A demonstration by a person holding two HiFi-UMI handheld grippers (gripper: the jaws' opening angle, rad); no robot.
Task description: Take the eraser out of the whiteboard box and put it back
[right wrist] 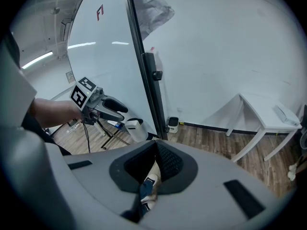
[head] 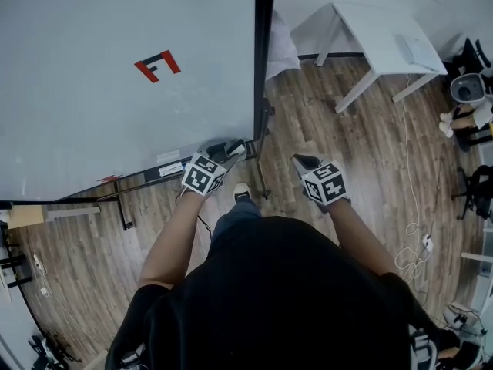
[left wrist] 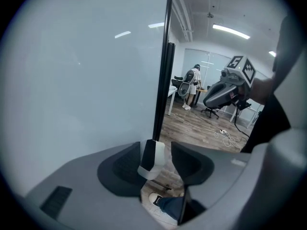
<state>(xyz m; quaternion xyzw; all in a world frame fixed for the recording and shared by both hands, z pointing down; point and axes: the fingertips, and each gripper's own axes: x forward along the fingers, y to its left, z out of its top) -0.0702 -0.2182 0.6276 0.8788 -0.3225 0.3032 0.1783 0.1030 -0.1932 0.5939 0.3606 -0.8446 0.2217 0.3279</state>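
Observation:
The eraser, black with a white band, stands upright between the jaws of my left gripper. It lies close to the left pad, with a gap to the right pad, so the jaws are open. In the head view my left gripper points at the lower right corner of the whiteboard, over the end of its tray. The right gripper view shows the eraser just below the left gripper's tips. My right gripper hangs off the board to the right, jaws together and empty.
The board's black frame post and stand legs are close by. A white table stands at the back right, with cables on the wood floor. A small bin sits by the wall. A person stands far off.

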